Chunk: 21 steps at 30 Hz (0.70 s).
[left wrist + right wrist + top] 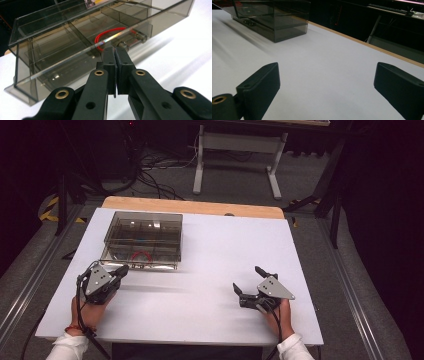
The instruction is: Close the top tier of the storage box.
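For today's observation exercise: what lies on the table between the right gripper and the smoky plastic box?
Nothing: in the right gripper view, bare white table runs from the open right gripper to the plastic box. The high view shows the same.

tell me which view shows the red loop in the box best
The left gripper view: the red loop is close and sharp there, lying in a compartment of the smoky clear box just beyond the shut left claw. The high view shows it as a small red arc. In the right gripper view I cannot make it out.
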Motion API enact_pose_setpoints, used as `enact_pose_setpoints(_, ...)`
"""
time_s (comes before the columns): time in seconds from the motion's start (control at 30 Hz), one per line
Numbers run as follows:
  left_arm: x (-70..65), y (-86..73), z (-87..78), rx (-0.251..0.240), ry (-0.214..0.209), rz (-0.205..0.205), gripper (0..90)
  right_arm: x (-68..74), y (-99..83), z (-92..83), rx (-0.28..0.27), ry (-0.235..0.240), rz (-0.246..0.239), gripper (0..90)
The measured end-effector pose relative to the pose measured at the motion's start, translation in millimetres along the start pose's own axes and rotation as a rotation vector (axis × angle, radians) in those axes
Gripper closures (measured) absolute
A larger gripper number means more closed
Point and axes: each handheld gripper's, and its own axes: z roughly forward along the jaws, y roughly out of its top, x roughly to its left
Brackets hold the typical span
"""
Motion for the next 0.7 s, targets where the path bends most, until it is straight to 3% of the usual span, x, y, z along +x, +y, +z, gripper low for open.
enact_pose_setpoints(0.37, -2.6, 8.4, 11.3, 0.002, 0.011, 0.035, 89.0, -1.2, -1.9, -4.0, 0.0, -0.007, 0.011, 7.7)
enact_pose_setpoints(0.7, 0.8, 6.2, 12.8, 0.009, 0.008, 0.011, 88.7, -2.3, -2.7, -7.1, -0.004, -0.021, 0.023, 7.8)
